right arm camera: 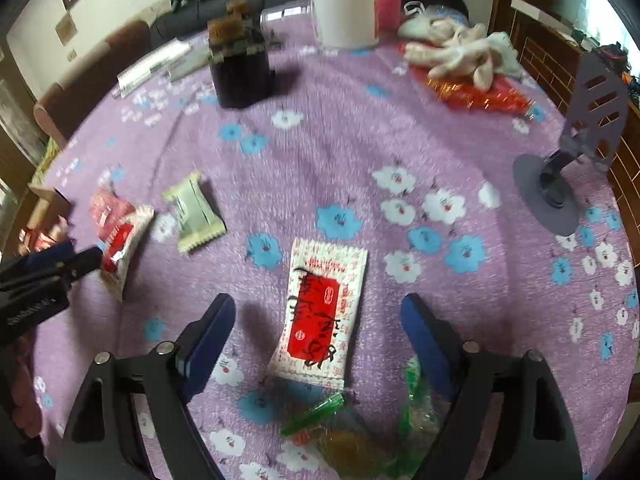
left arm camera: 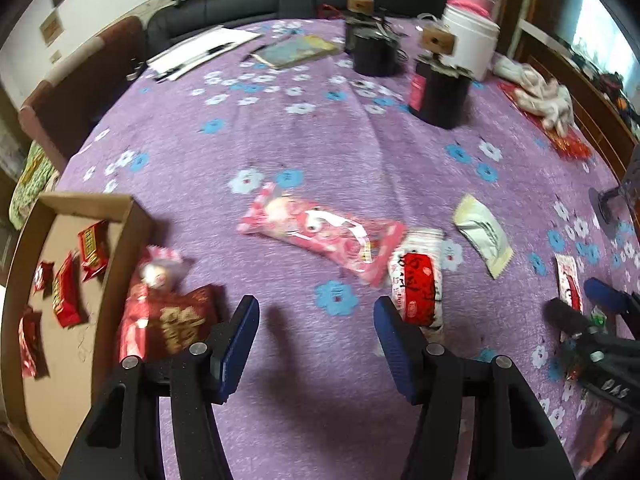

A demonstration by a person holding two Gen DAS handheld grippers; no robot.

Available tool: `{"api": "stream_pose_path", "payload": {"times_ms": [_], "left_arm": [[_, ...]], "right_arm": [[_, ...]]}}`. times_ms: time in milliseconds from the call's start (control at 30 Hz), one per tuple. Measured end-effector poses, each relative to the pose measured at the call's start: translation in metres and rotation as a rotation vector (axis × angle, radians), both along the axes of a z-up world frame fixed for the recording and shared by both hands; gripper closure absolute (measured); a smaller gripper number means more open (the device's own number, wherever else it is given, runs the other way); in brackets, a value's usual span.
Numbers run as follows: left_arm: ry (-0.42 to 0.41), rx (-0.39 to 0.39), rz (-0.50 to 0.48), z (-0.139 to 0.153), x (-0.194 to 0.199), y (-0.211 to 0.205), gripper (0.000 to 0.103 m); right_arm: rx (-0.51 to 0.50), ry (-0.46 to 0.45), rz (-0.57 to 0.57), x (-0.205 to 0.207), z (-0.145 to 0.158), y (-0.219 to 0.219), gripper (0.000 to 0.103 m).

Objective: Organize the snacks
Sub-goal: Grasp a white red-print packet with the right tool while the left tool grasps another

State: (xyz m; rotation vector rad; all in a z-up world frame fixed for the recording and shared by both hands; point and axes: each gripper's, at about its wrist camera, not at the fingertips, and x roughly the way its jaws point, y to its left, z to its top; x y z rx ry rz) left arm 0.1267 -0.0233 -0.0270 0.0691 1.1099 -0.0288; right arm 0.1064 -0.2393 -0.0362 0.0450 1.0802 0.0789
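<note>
Right wrist view shows the right gripper spread wide and empty over a white-and-red snack packet lying flat mid-table, light, crinkly, probably slippery (best pinched across its narrow sides), while the left gripper hangs equally released.

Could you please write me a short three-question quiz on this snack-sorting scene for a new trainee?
1. True or false: the left gripper is shut on a snack.
2. Which item lies between the open fingers of the right gripper?
A. the pale green packet
B. the white packet with a red label
C. the long pink packet
3. Fill in: the red snacks already sorted lie inside the cardboard ____, at the left in the left wrist view.

Key: 1 false, both grippers are open and empty. 2 B. 3 box.
</note>
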Motion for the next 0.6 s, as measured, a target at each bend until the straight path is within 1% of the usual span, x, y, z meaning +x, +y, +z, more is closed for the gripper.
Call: {"api": "stream_pose_path", "payload": {"times_ms": [67,100,133,233,333,400,467,600], "left_arm": [[0.006,-0.018,-0.007,0.0,0.003,-0.003,0.039],[0.012,-0.009,-0.006,0.0,0.005,-0.005,0.037],[0.017,-0.005,-0.002,-0.001,0.007,-0.006,0.037],[0.026,-0.027,0.014,0.001,0.011,-0.007,0.037],[0.018,-0.01,0.04,0.006,0.014,-0.009,0.036],[0.03,0.007,0.061,0.005,0.018,-0.009,0.028],[0.057,0.022,0.082,0.001,0.021,-0.01,0.028],[0.077,0.064,0.087,-0.007,0.023,-0.02,0.028]], "right_arm": [[-0.014,0.006,0.016,0.001,-0.002,0.006,0.015],[-0.021,0.007,0.019,0.001,-0.003,0.008,0.014],[-0.028,0.008,0.022,0.001,-0.003,0.009,0.013],[-0.032,0.011,0.031,0.001,-0.003,0.008,0.013],[-0.045,0.021,0.047,0.003,-0.004,0.009,0.013],[-0.054,0.027,0.058,0.004,-0.004,0.01,0.013],[-0.069,0.034,0.07,0.008,-0.004,0.013,0.013],[-0.089,0.038,0.078,0.012,-0.005,0.015,0.011]]}}
